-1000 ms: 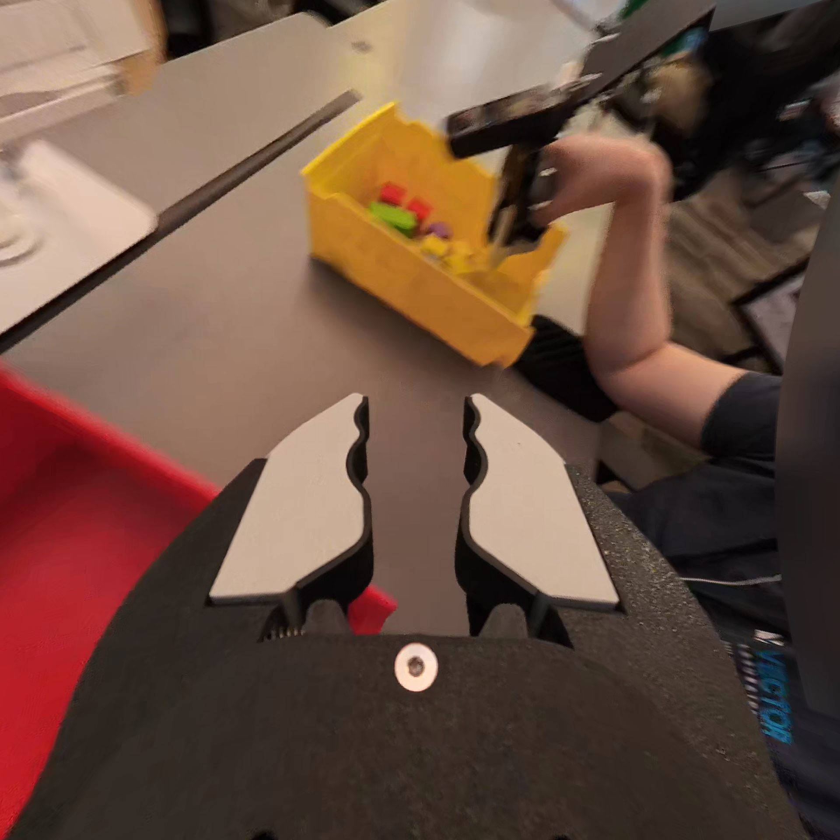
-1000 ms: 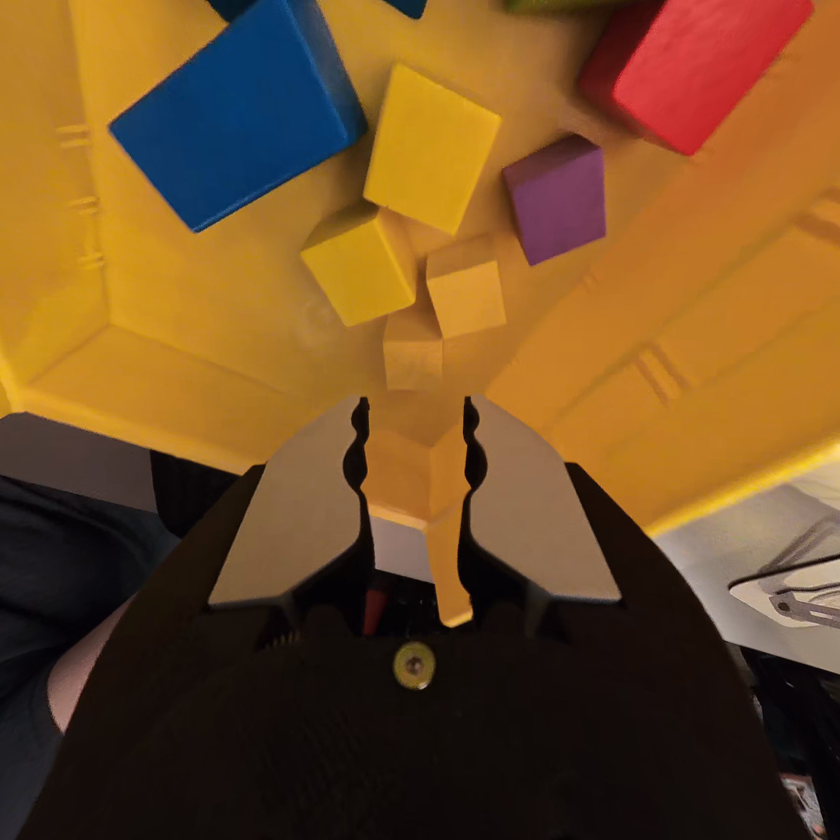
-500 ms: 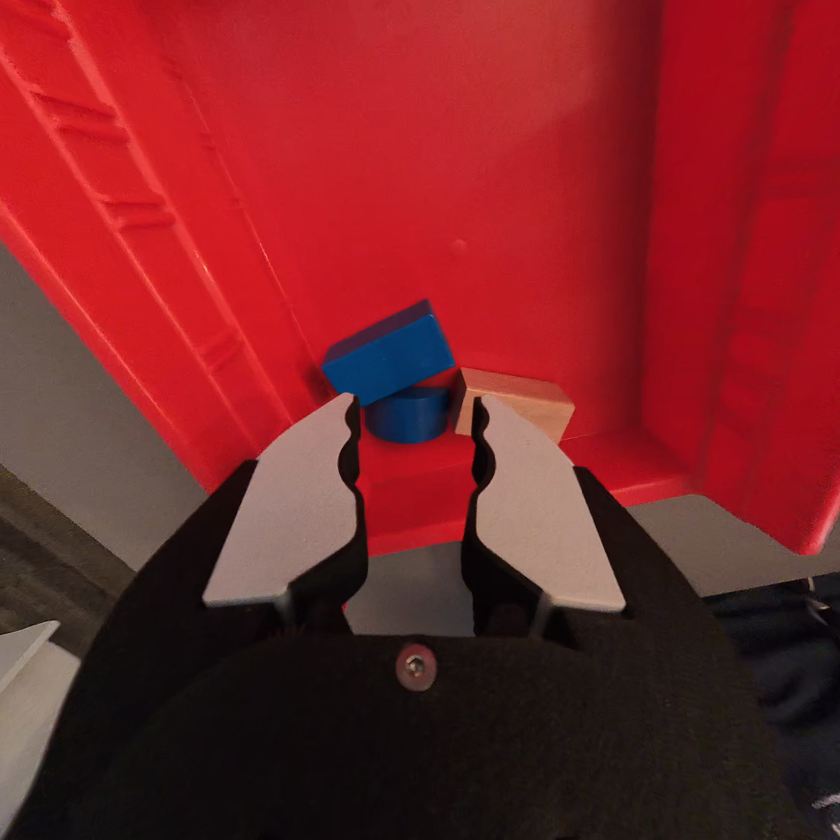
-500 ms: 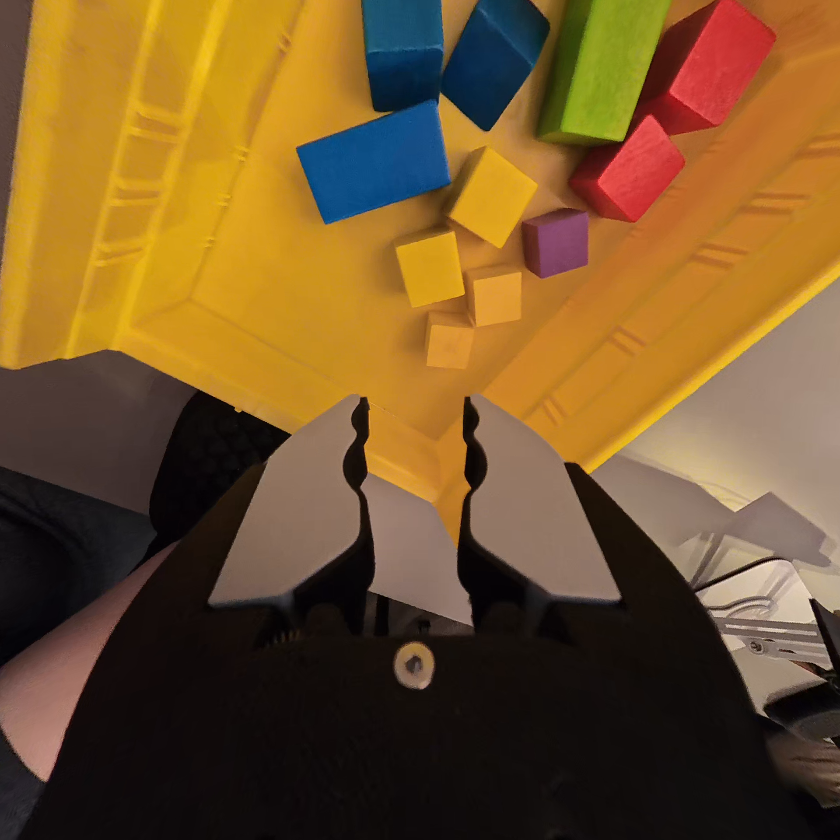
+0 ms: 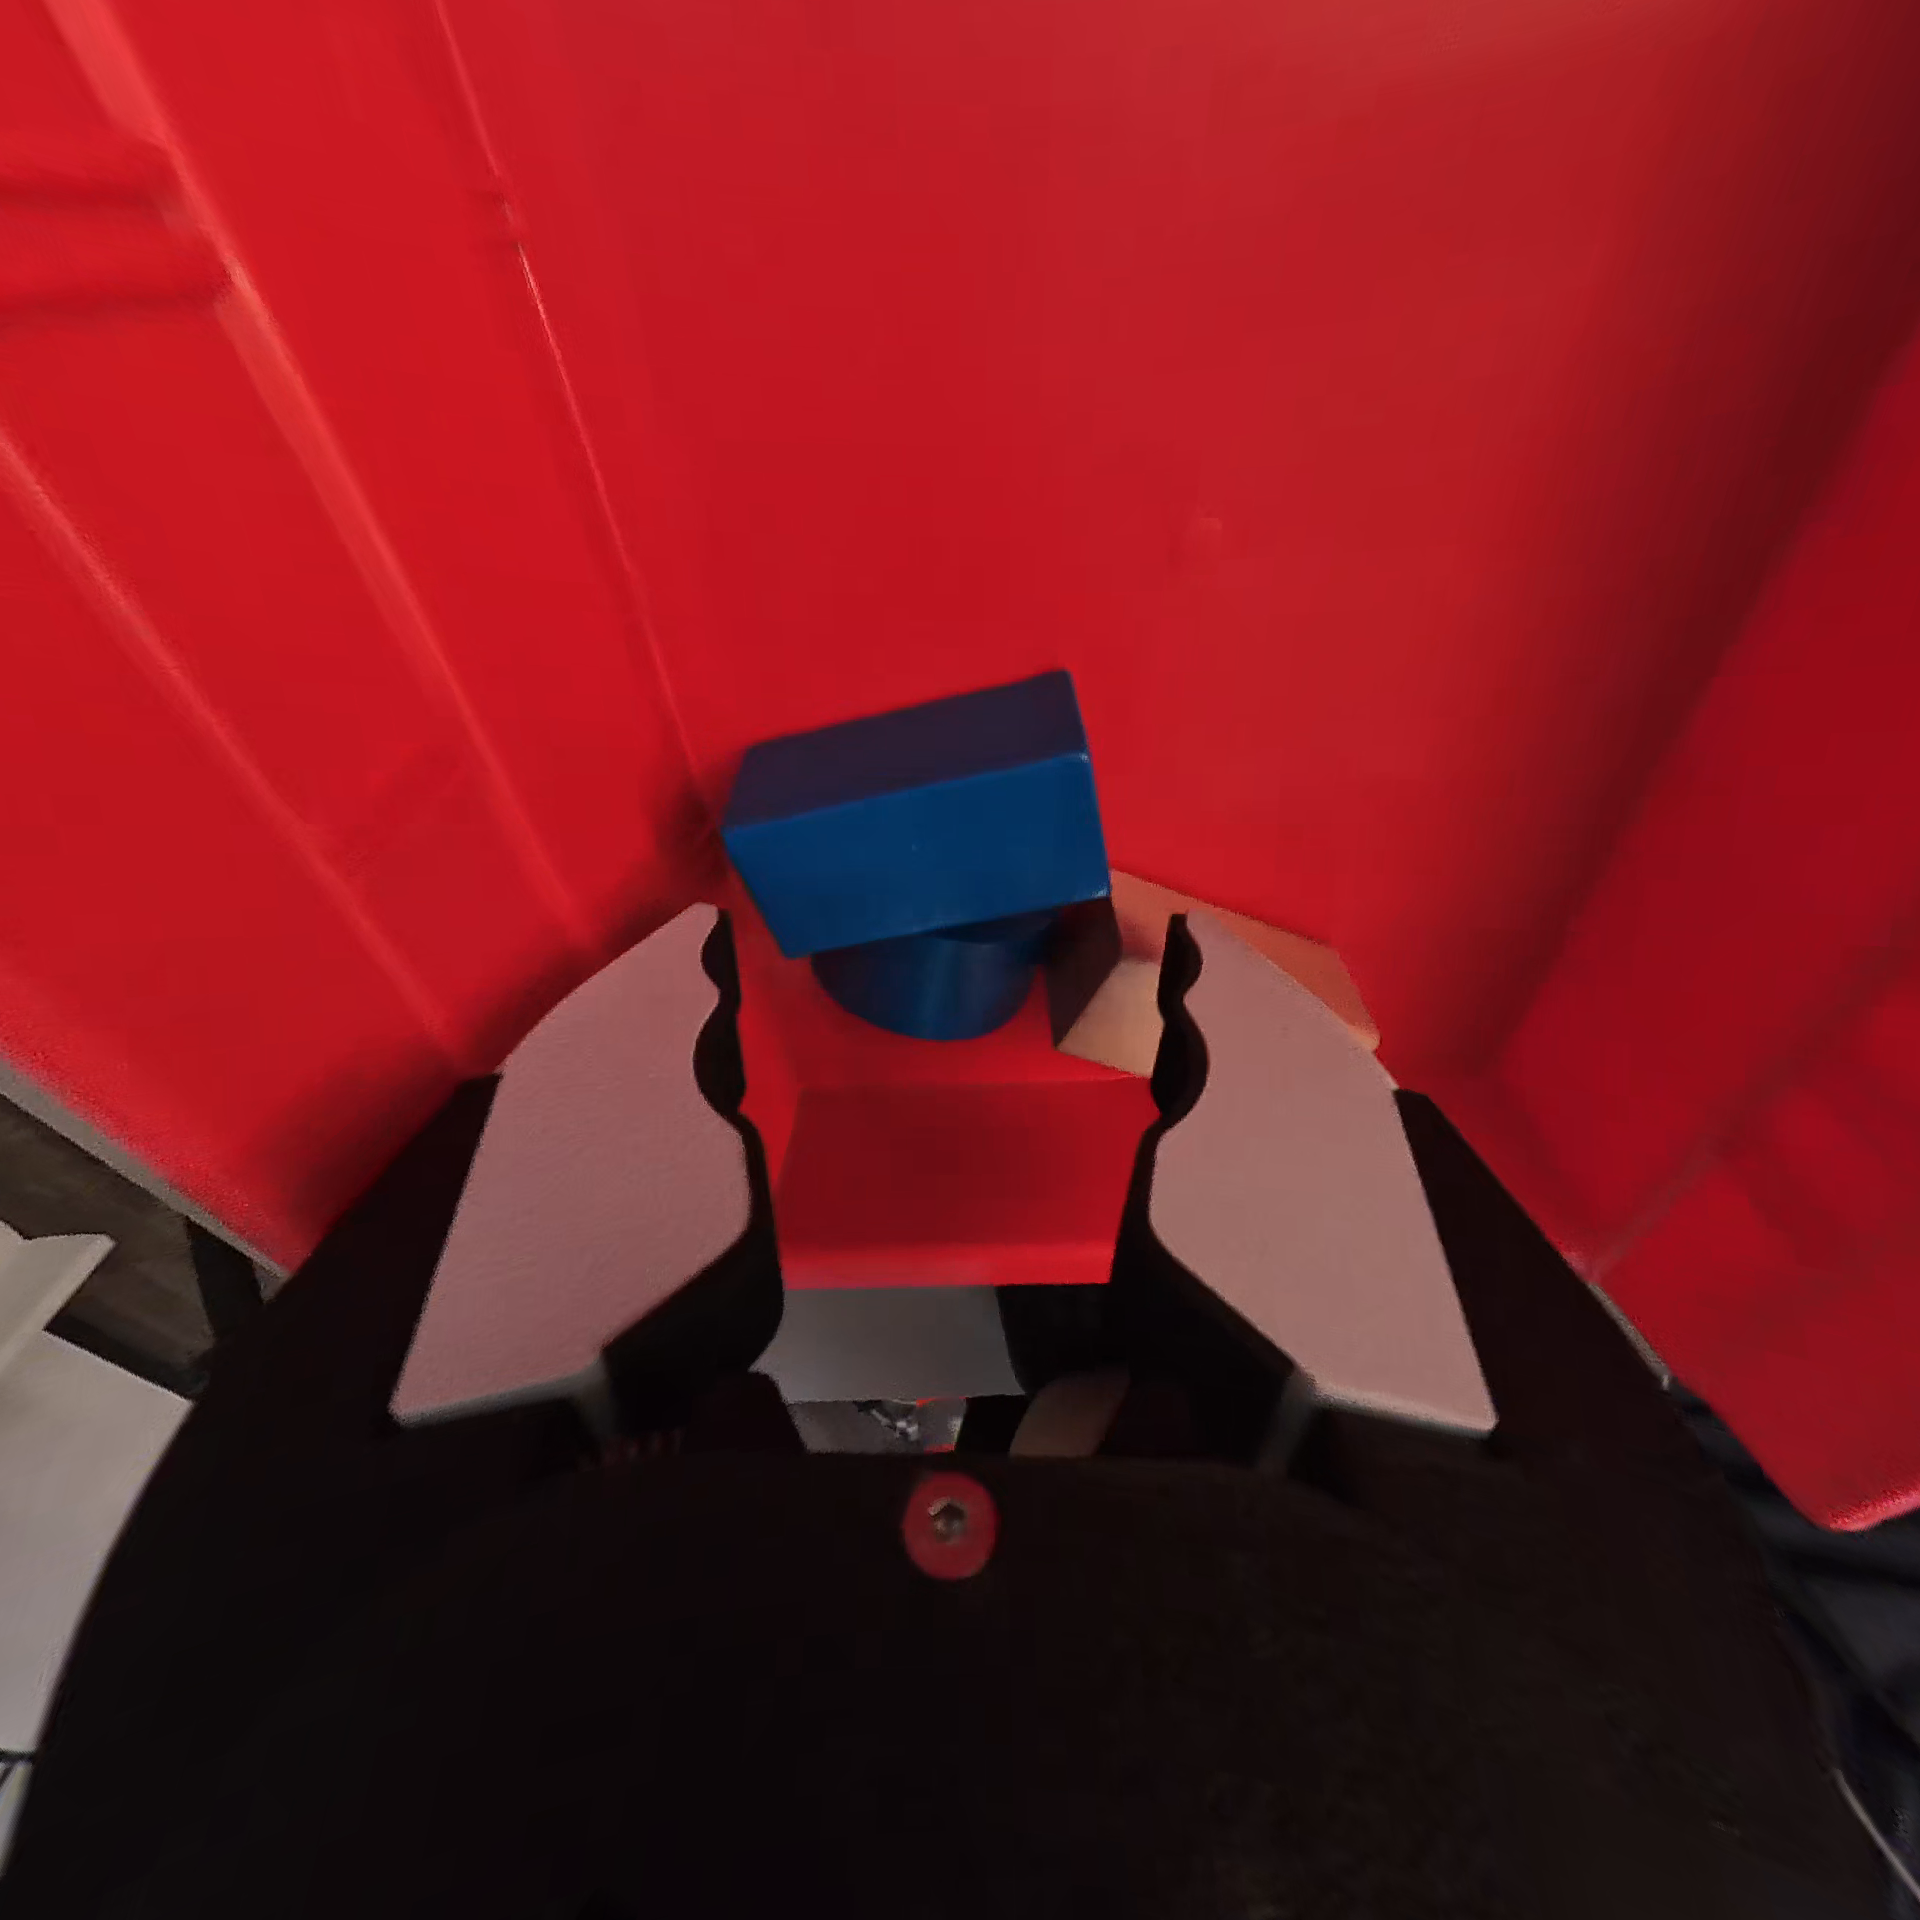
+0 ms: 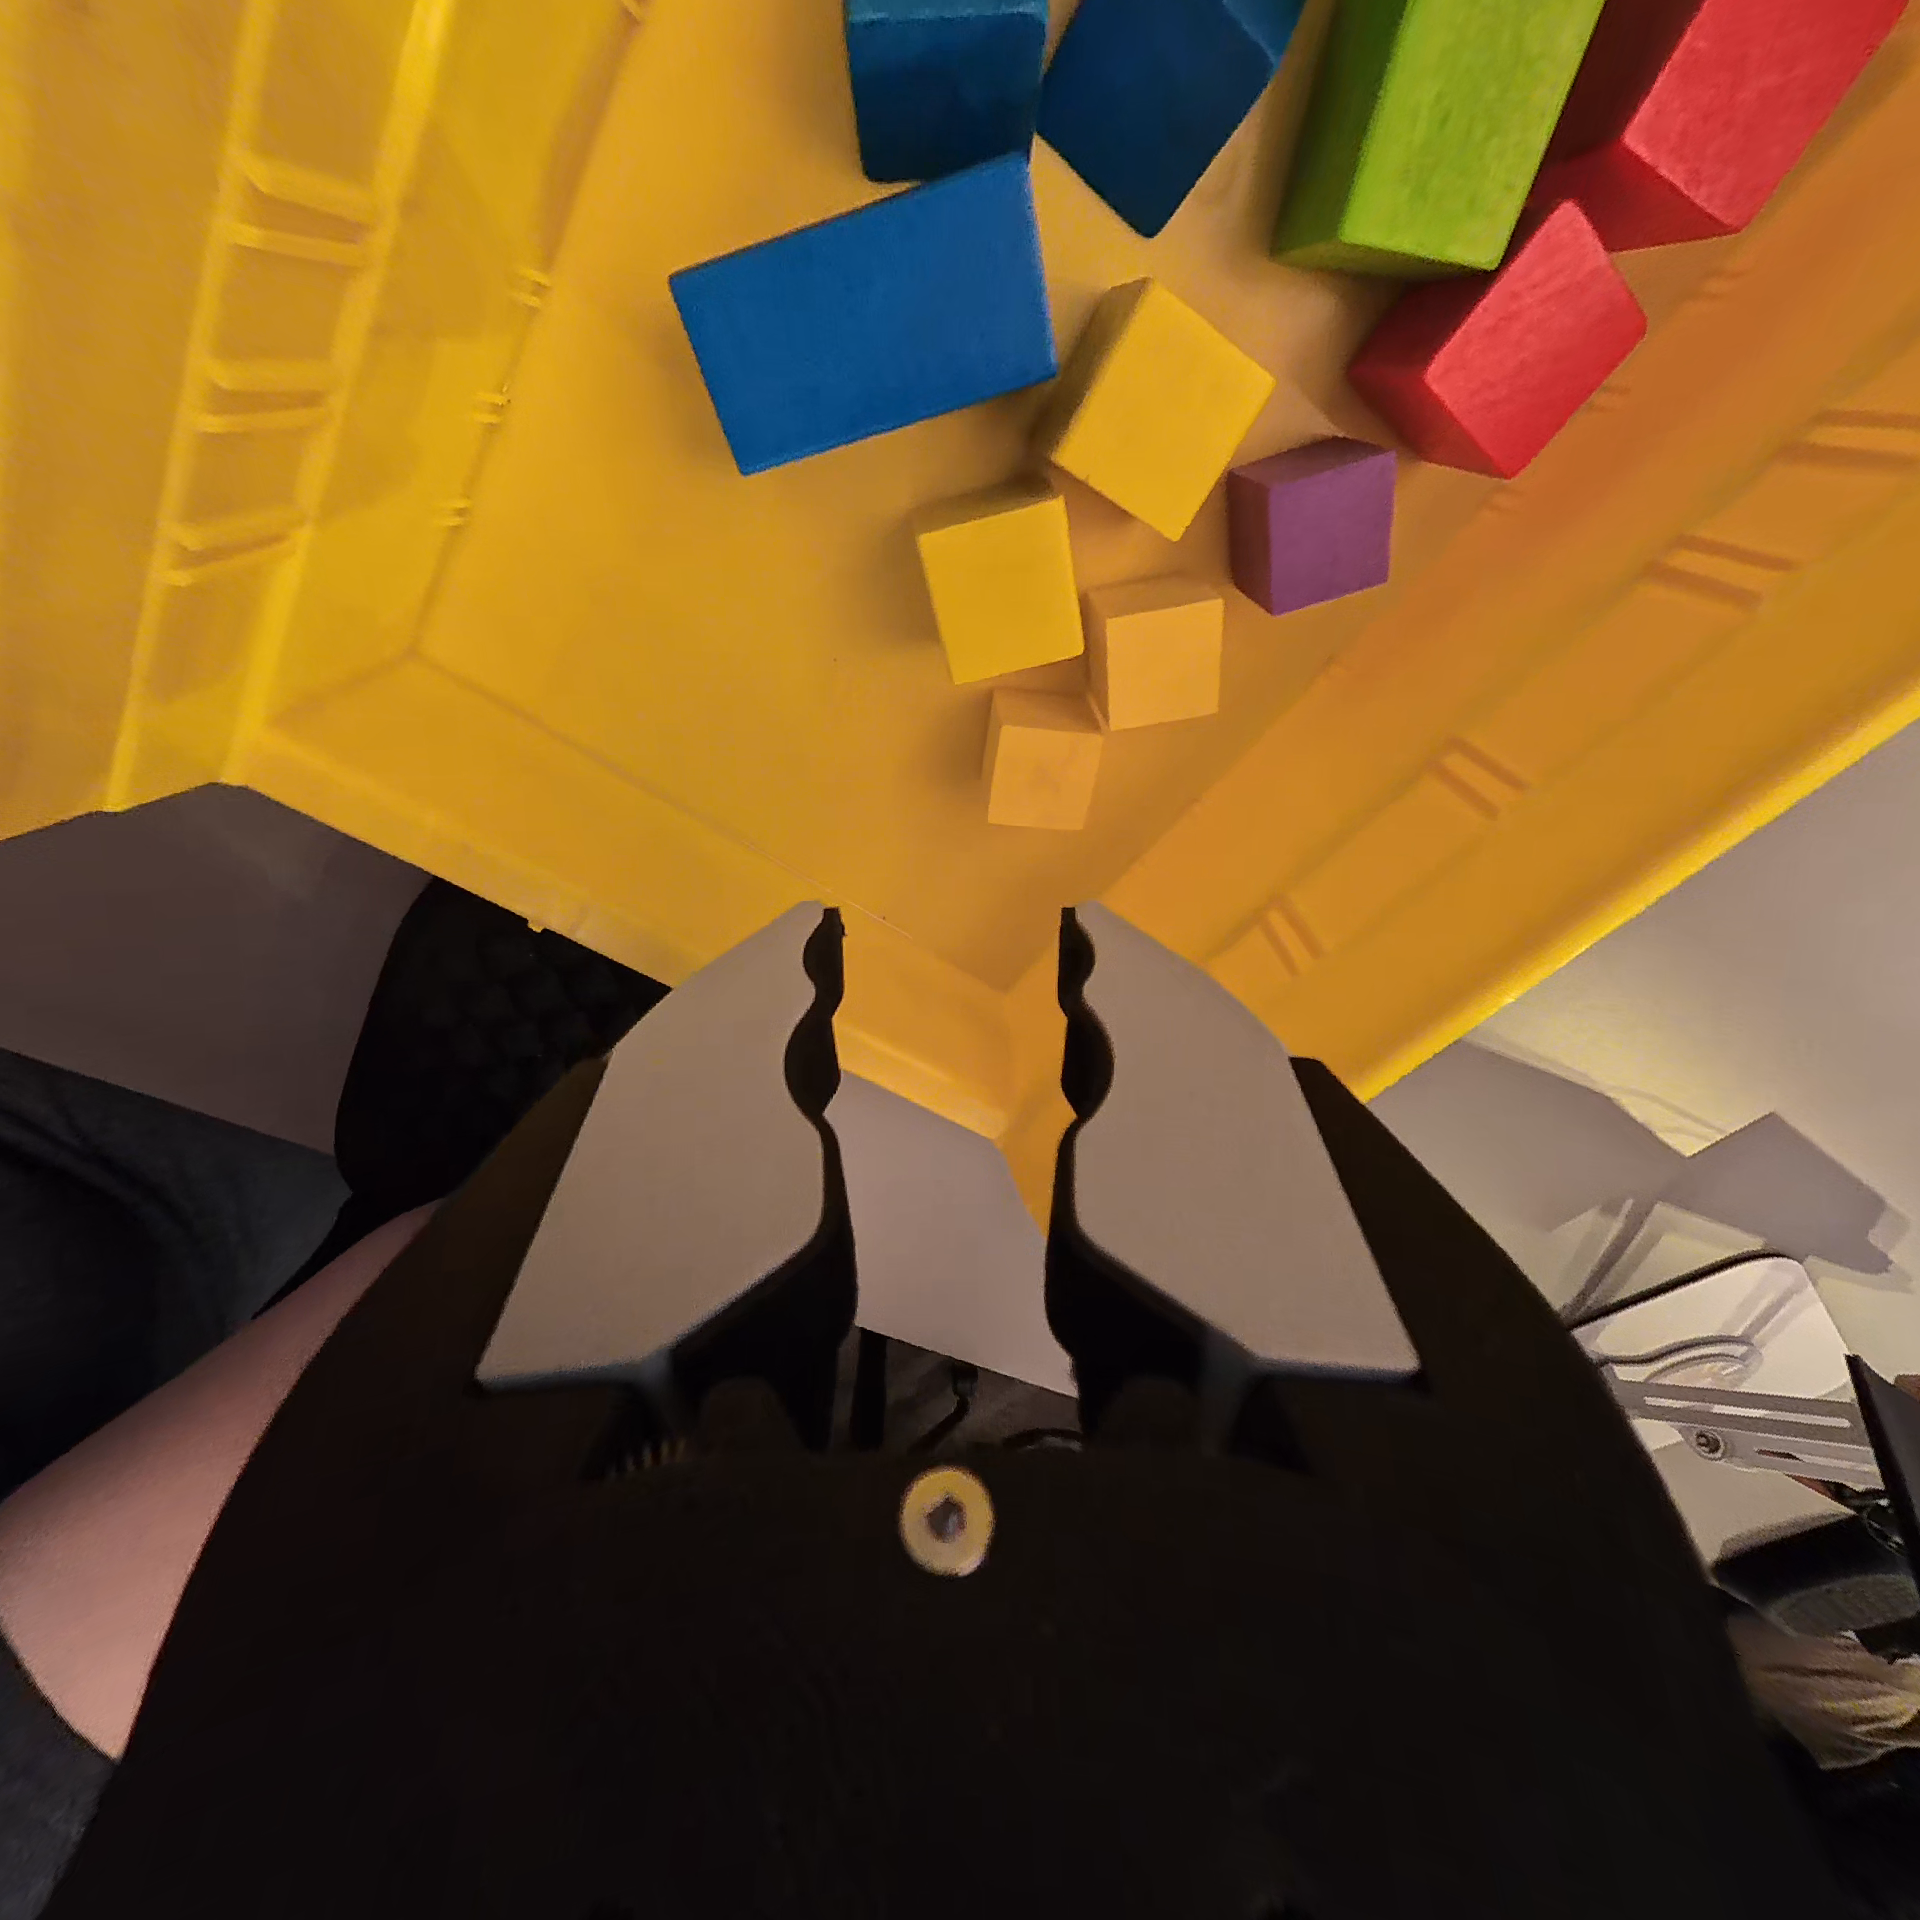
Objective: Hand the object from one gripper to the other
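Both claws are empty with jaws apart, but the left claw (image 5: 943, 925) has closed in on the blue block (image 5: 920, 847) propped on a blue cylinder (image 5: 925, 982) in the red bin's (image 5: 1039, 364) near corner, probably to grab it, while the right claw (image 6: 943, 925) has drawn back above the yellow bin (image 6: 520, 623), so no handover yet

l gripper (image 5: 945, 935) jaws wide apart, empty; r gripper (image 6: 945, 925) jaws parted, empty.
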`<move>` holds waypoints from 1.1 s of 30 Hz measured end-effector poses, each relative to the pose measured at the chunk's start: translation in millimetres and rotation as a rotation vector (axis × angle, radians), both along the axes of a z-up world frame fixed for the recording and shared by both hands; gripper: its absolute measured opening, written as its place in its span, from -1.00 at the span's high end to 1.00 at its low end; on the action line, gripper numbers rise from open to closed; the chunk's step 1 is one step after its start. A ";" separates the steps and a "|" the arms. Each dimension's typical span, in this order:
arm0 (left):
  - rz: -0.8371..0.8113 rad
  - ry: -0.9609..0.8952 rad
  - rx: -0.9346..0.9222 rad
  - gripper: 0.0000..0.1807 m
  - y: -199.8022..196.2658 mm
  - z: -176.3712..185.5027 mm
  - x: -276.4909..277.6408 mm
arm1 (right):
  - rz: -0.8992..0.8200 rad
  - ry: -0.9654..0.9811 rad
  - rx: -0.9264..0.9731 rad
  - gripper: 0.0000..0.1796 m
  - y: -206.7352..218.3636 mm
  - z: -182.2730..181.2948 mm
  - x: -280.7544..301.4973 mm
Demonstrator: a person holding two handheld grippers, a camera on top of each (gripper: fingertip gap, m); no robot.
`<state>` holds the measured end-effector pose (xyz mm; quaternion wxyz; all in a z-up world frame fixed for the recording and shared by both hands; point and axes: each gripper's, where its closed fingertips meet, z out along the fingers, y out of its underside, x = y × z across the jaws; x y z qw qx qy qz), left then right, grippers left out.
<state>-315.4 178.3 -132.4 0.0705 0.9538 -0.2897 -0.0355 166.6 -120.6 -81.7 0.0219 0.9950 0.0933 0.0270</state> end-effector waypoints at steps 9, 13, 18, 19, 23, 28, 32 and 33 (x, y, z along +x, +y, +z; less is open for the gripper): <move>0.047 0.053 -0.012 0.21 4.9 -11.6 -2.7 | 0.015 0.005 -0.028 0.54 -2.1 -3.6 -3.8; 0.041 0.067 -0.009 0.21 5.7 -12.1 -2.7 | 0.011 0.011 -0.057 0.55 -6.3 -6.7 -4.5; -0.017 0.075 0.031 0.22 13.4 -10.2 0.7 | 0.008 0.014 -0.066 0.55 -5.8 -8.3 -5.2; -0.019 0.072 0.046 0.22 15.9 -8.9 2.8 | 0.010 0.013 -0.066 0.55 -5.7 -8.3 -5.5; -0.052 0.018 0.106 0.22 21.6 3.0 14.2 | 0.013 0.002 -0.054 0.55 -3.2 -6.6 -5.0; -0.142 -0.292 0.154 0.22 14.0 42.9 48.5 | 0.040 -0.037 0.053 0.57 12.8 7.7 -3.5; -0.374 -0.735 0.105 0.22 -26.2 101.1 90.0 | 0.109 -0.088 0.249 0.59 41.2 35.8 -10.7; -0.440 -0.821 0.090 0.22 -38.8 115.2 96.2 | 0.126 -0.090 0.309 0.62 50.3 44.4 -16.0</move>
